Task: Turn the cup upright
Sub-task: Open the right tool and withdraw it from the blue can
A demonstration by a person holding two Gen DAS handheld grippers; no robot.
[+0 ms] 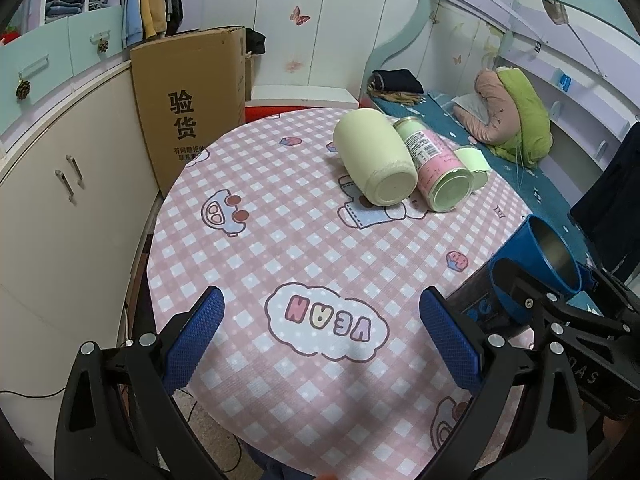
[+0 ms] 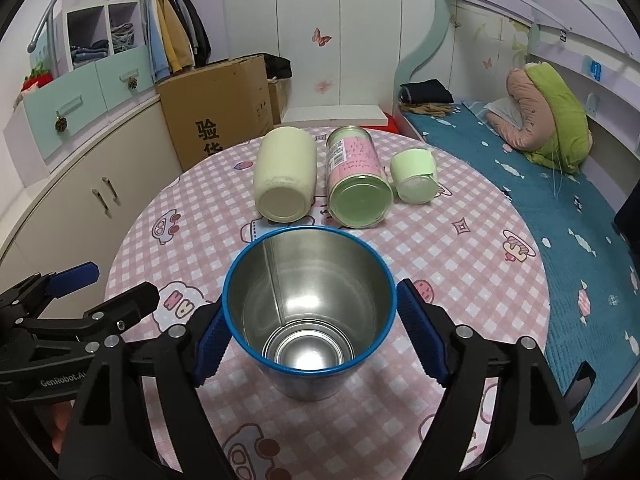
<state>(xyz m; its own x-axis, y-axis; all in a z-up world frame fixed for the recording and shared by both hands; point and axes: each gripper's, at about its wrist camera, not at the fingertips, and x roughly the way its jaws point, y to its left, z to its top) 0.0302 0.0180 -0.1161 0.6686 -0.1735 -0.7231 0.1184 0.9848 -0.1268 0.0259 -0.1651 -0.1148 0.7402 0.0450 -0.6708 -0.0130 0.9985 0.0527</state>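
A round tabletop (image 2: 460,264) covered in a pink checked cloth with cartoon prints fills both views, in a bedroom with a bed on the right.

At its far side three containers lie on their sides, bases toward the cameras: a cream cup (image 2: 285,178), a pink-and-green can (image 2: 357,178) just beside it, and a small pale green cup (image 2: 414,178) to the right.

Nearer, the blue metal cup (image 2: 310,312) sits between the fingers of the right hand-held gripper (image 2: 316,334), its mouth open toward the camera and its shiny inside visible. The blue pads press its wall from both sides, so the right hand-held gripper is pinching the cup. From the left wrist view the cup (image 1: 536,264) appears tilted, rim raised, and probably not yet resting flat.

The left hand-held gripper (image 1: 320,344) hovers over the near tabletop with its fingers spread wide, holding nothing.

Judging from this, the step in hand is rotating the blue cup to vertical and setting it down. Doing it well calls for a firm pinch through the turn, levelling the base before contact, and releasing only once it stands steady, clear of the containers lying beyond.
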